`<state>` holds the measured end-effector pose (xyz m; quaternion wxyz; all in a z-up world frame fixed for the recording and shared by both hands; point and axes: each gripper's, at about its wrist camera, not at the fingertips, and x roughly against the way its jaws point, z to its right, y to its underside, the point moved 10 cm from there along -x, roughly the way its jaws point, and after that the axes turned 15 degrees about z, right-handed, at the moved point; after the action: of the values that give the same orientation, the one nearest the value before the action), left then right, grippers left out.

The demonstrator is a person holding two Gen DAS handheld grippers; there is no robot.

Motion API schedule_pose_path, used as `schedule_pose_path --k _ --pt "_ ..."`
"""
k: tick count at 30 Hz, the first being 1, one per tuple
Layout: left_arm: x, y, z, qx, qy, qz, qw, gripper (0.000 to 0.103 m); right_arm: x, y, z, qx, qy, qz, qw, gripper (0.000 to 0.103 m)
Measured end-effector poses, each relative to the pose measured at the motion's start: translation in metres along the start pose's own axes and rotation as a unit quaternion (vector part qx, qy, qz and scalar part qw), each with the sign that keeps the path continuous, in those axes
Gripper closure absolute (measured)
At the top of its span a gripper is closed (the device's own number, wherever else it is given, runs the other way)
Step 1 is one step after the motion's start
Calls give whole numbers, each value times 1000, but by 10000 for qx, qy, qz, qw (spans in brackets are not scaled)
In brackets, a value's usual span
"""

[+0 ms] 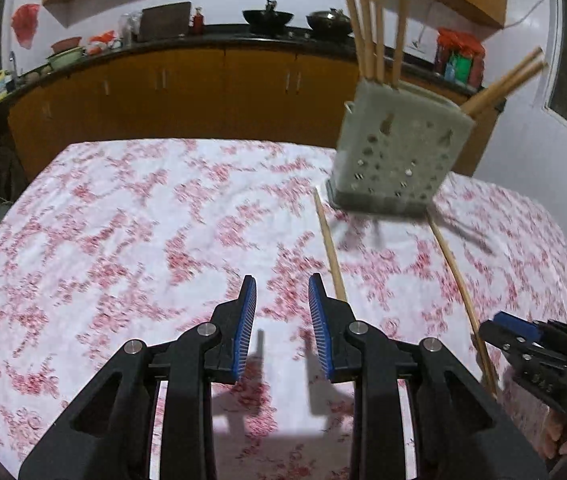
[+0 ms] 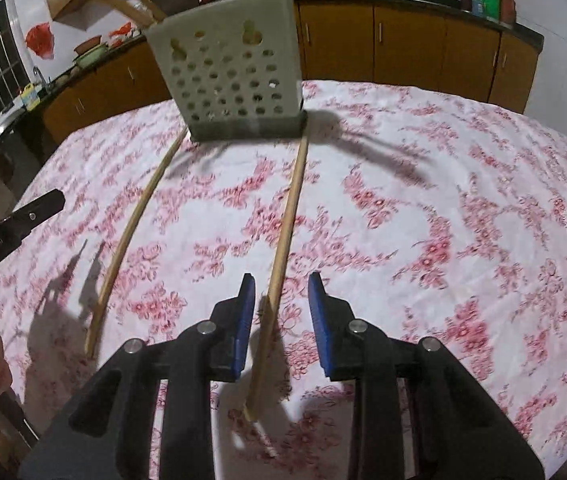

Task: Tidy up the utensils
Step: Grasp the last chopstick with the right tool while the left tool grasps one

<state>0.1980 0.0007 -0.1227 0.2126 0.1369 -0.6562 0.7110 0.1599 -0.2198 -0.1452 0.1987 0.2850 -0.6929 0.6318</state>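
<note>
Chopsticks stand in a perforated grey holder (image 2: 231,72) at the far side of the bench (image 2: 423,208), which wears a floral cloth. Two loose chopsticks lie before it: one (image 2: 287,216) runs between the right tool's (image 2: 281,300) parted, untouching jaws; the other (image 1: 330,244) lies just beside the left tool (image 1: 282,300), narrowly open and empty.

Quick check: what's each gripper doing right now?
Left gripper: open, nothing between its jaws.
Right gripper: open, straddling a chopstick on the tablecloth, not gripping it.
</note>
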Motion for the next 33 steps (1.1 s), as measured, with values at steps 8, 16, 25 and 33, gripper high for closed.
schedule_pose_path --k 8,16,25,33 --pt "-7 17 17 -78 132 -229 9996 75 -8 -2 10 242 272 52 9993 94" --pt "-11 30 32 -149 330 -429 9984 75 -8 -7 45 -190 559 114 9982 95" --pt "-18 45 45 -336 348 -669 9966 75 -6 -7 52 -227 563 128 9981 95" --pt "-21 50 44 -556 161 -704 9958 75 -6 -7 52 -198 570 133 9981 95"
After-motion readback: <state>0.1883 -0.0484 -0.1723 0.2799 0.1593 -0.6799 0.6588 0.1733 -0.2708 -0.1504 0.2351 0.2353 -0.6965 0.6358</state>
